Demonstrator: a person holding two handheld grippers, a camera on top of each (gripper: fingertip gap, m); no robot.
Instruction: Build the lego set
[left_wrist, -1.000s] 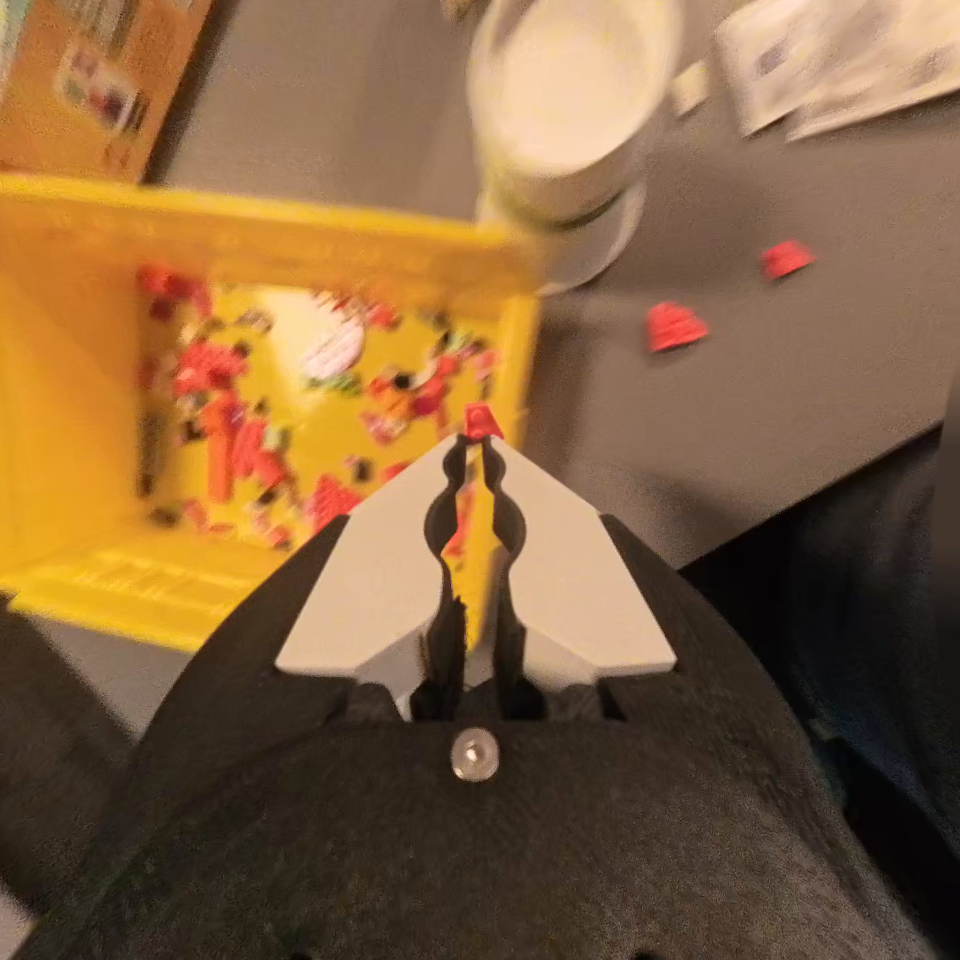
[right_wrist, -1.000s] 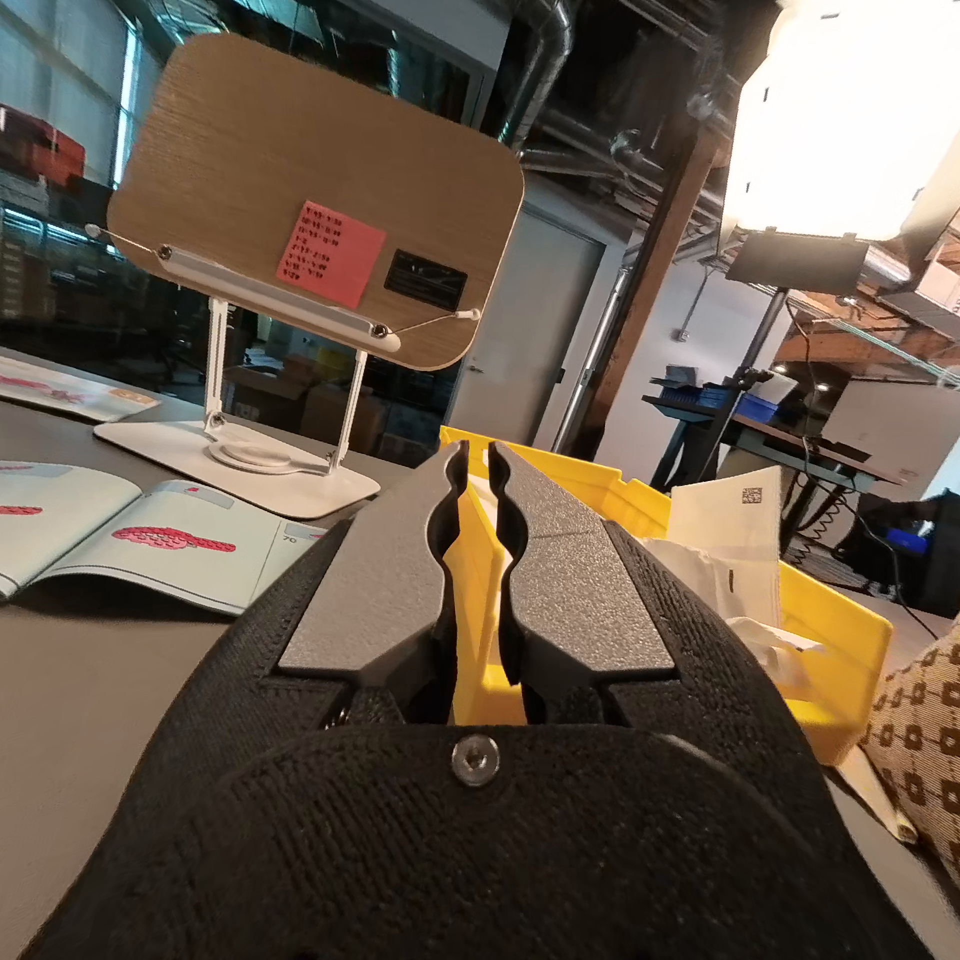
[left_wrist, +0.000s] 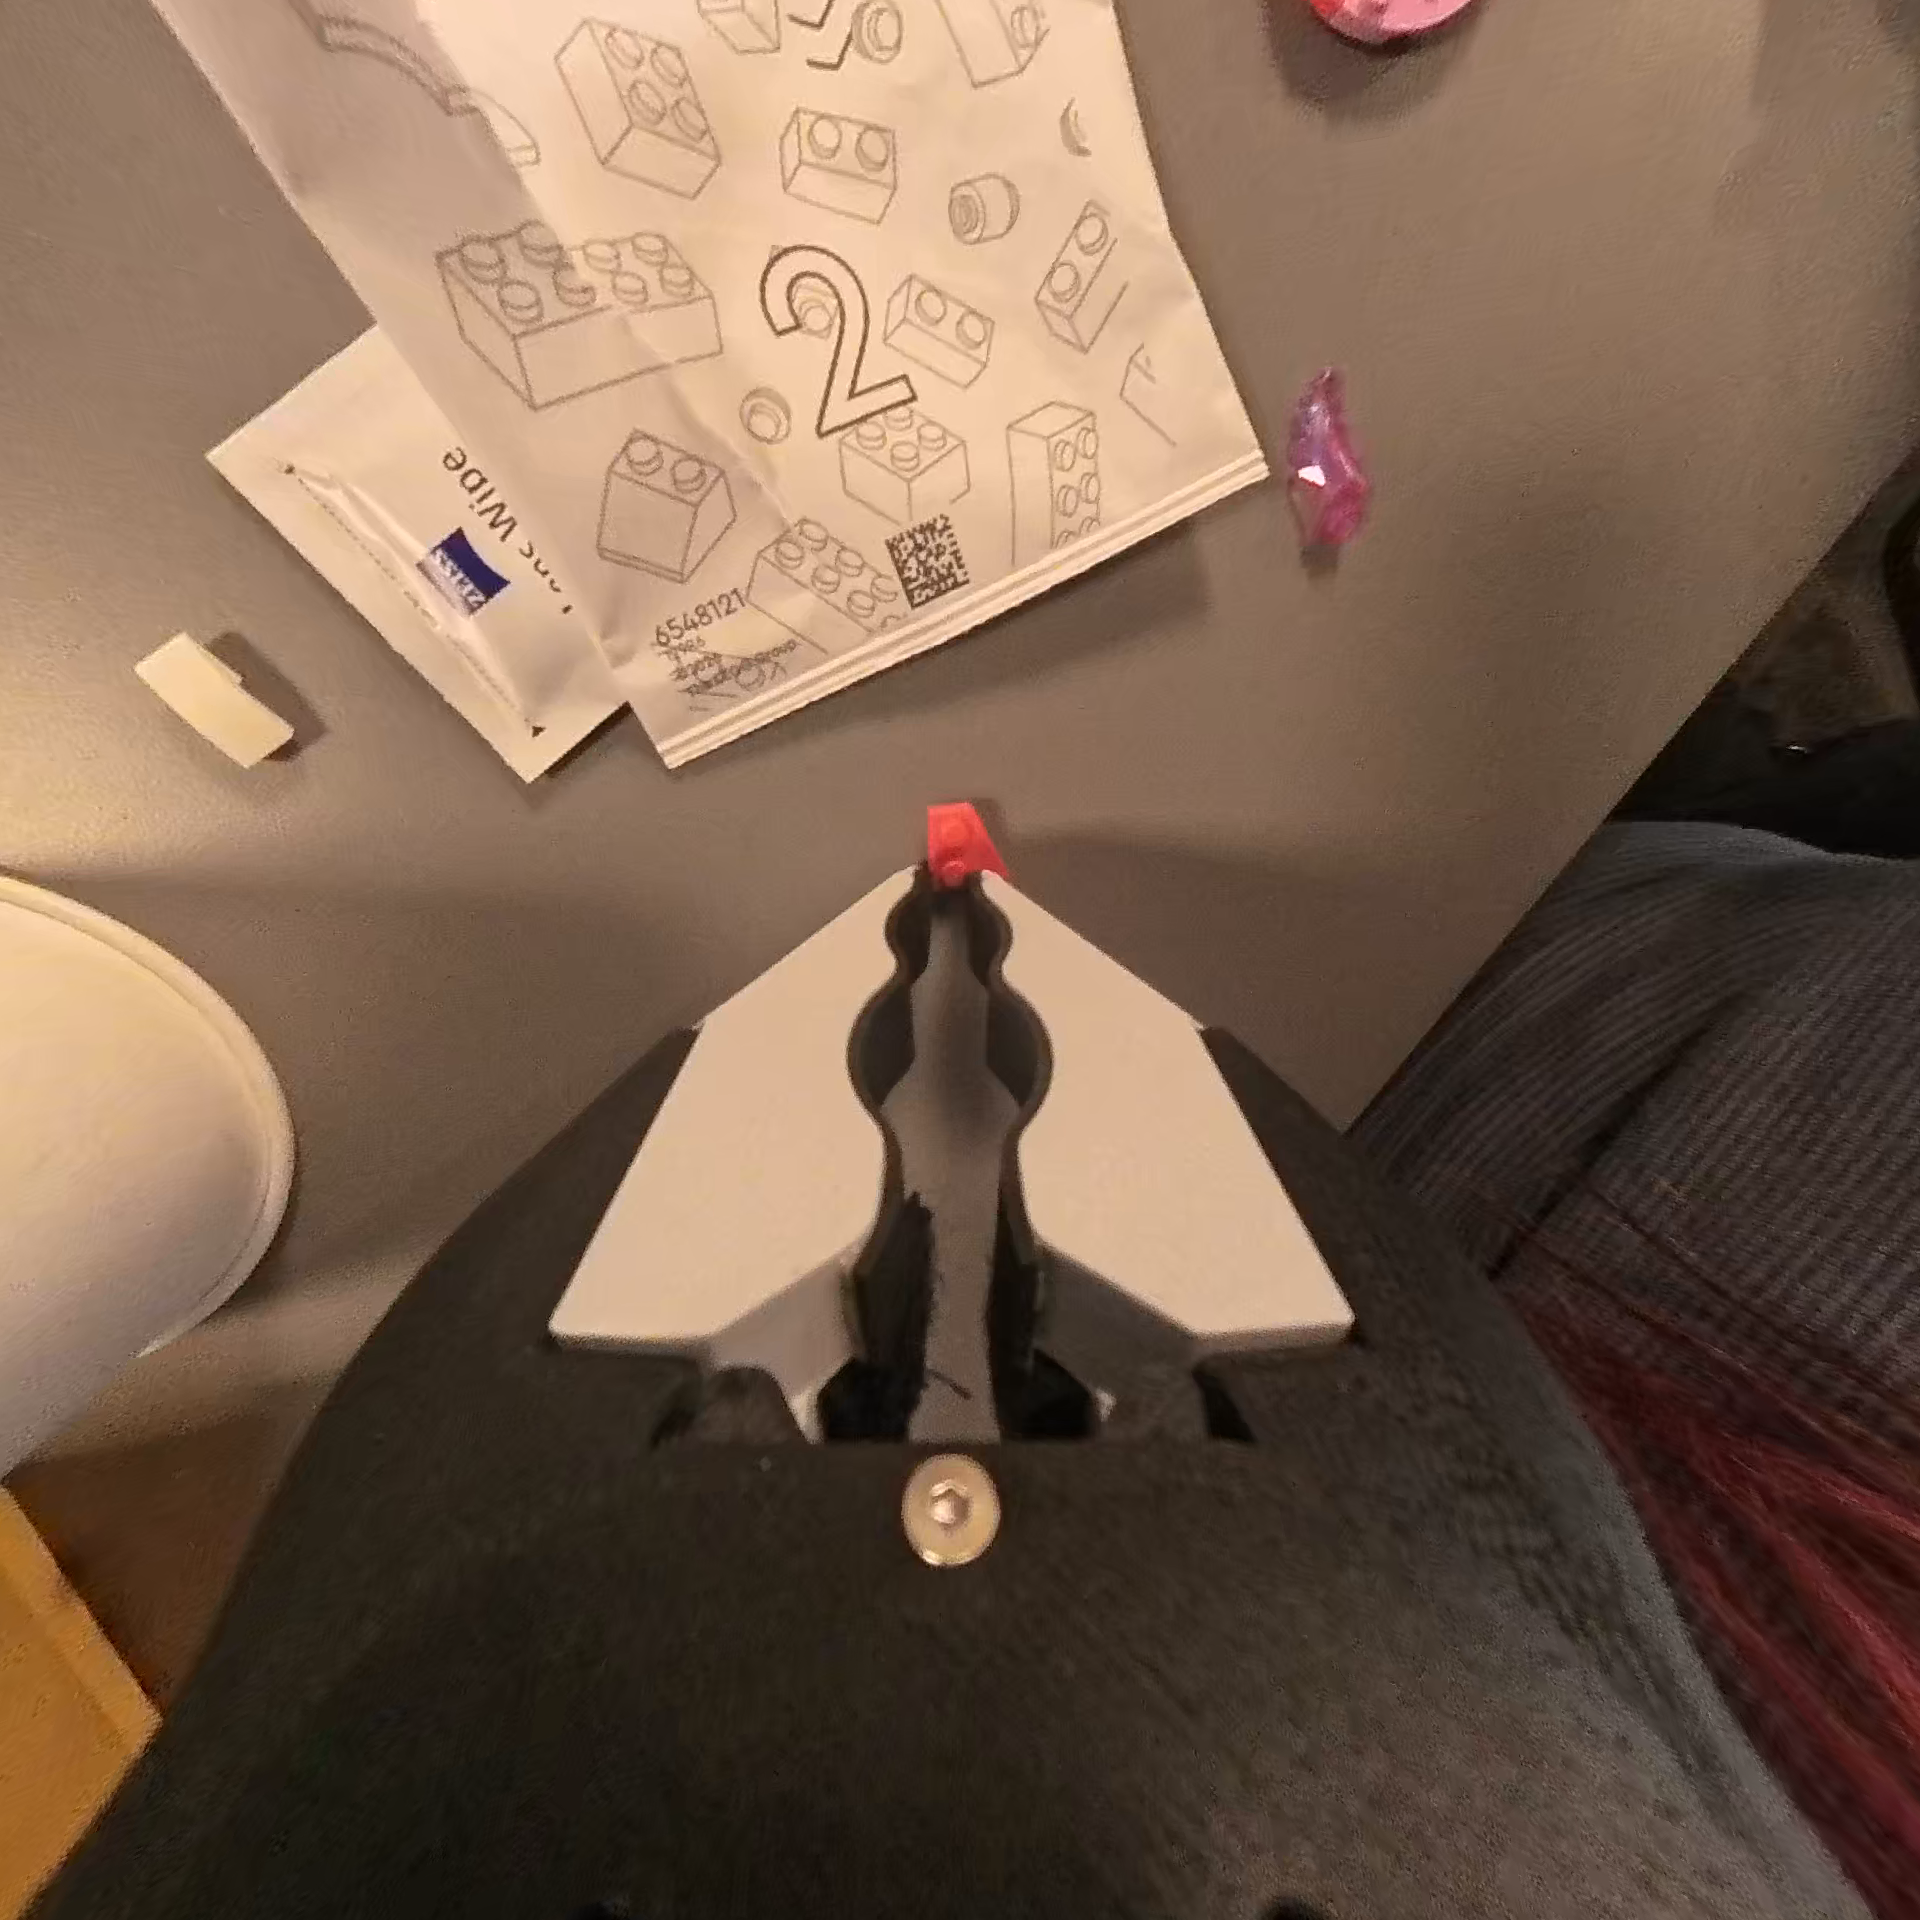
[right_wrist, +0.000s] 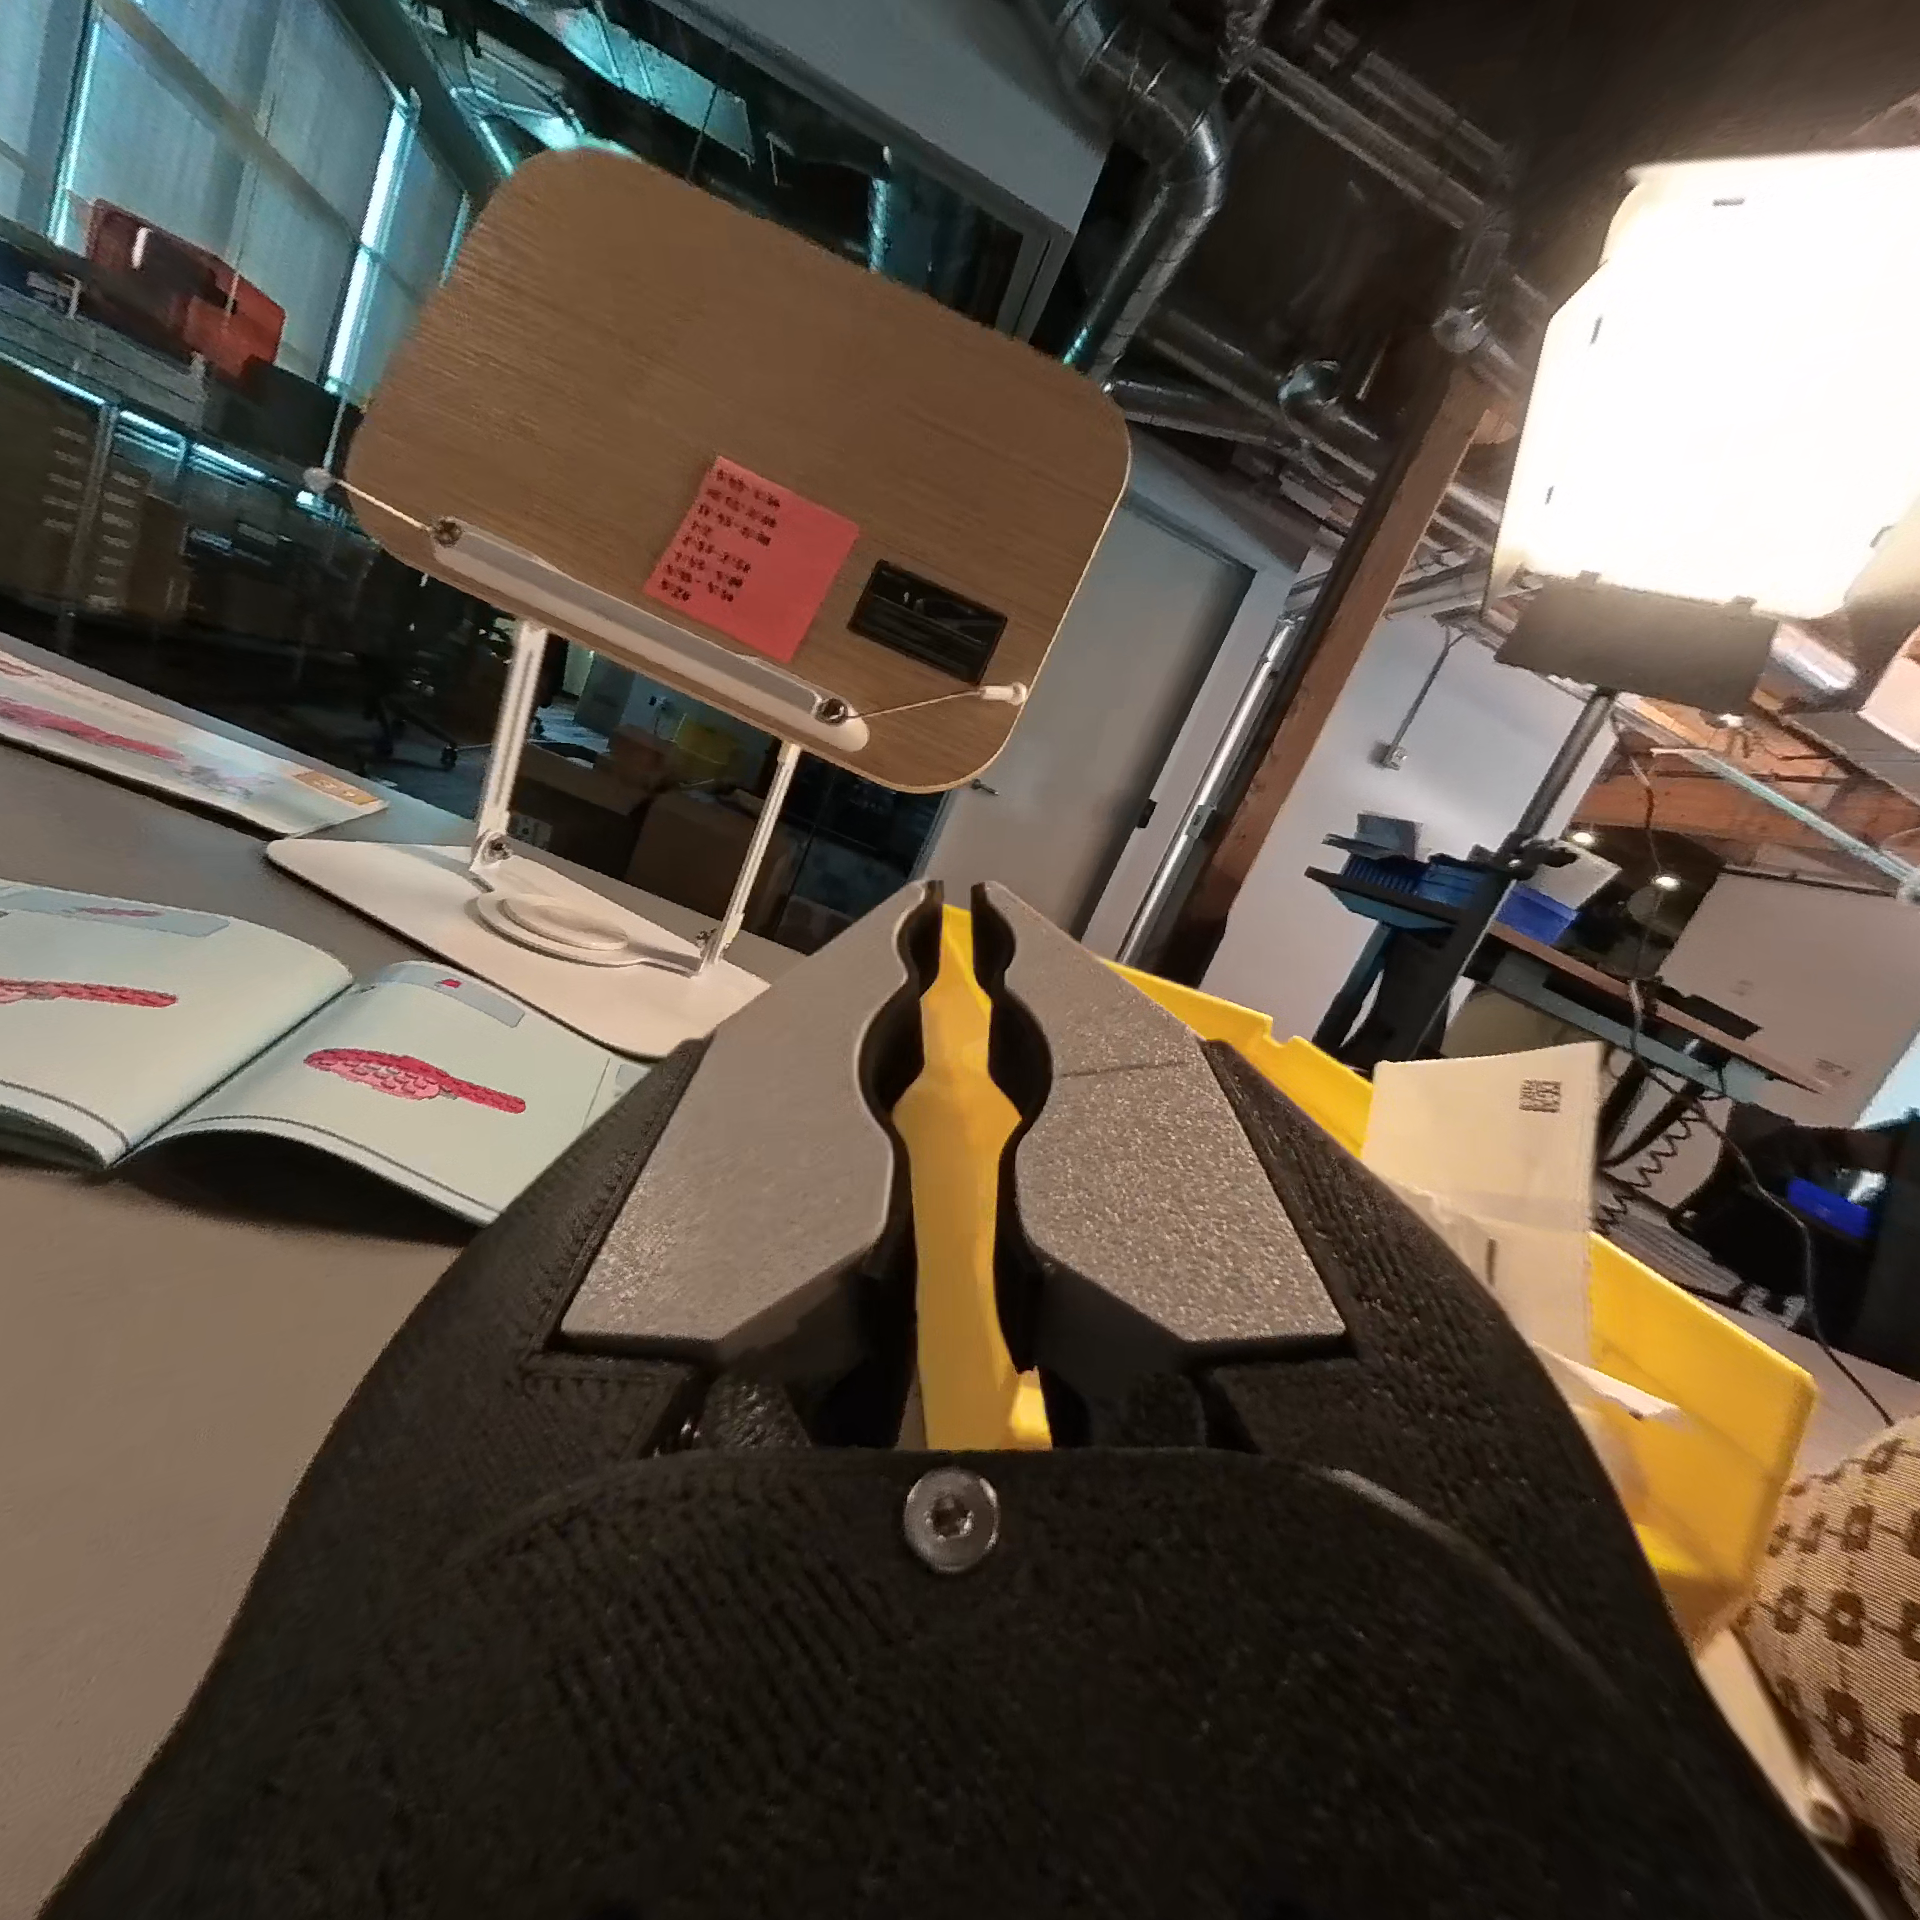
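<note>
Item: left tongs (left_wrist: 954, 883), closed to a pinch on a small red studded brick (left_wrist: 961, 844) above the grey table (left_wrist: 1143, 727) near a printed paper bag (left_wrist: 831, 312); right tongs (right_wrist: 956, 894), slightly parted, empty, before a yellow bin (right_wrist: 1714, 1392).

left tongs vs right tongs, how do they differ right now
The left tongs pinch a small red brick at their tips; the right tongs hold nothing, a narrow gap between the tips. The left point down at the grey table; the right point level toward a yellow bin. Both share the same wavy-edged fingers.
</note>
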